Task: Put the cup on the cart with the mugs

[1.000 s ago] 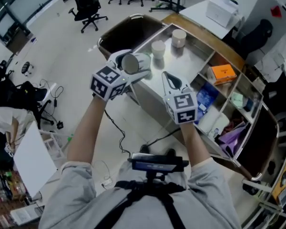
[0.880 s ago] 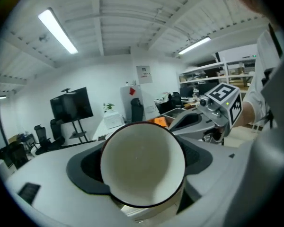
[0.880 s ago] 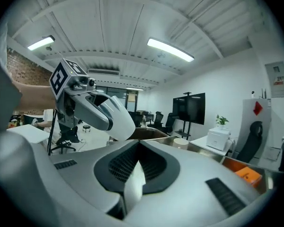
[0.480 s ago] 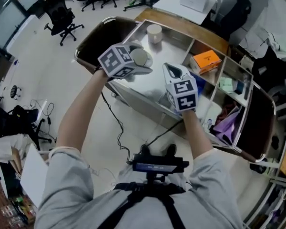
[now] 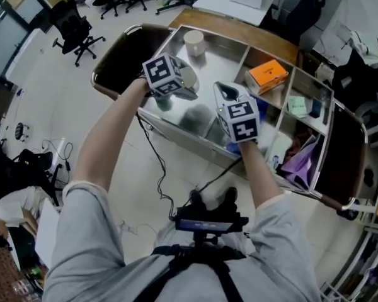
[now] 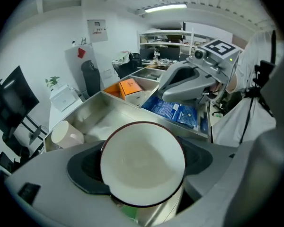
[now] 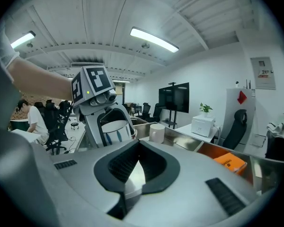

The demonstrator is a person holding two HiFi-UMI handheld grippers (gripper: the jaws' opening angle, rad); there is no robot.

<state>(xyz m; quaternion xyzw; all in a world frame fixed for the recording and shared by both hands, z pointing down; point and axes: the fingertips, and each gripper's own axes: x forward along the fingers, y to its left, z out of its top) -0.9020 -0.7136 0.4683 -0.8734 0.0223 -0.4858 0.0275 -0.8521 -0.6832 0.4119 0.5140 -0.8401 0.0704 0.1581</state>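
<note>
Right gripper (image 7: 138, 144) is clenched shut, empty. Left gripper (image 5: 178, 87) clamps the cup (image 6: 143, 163), whose round white base hides its sides, above the shiny steel cart (image 5: 227, 49), near edge. Beyond stands a cream mug (image 5: 194, 42).

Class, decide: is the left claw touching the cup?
Touching. In the left gripper view the cup sits clamped between the dark pads of the left claw, which press against its sides.
</note>
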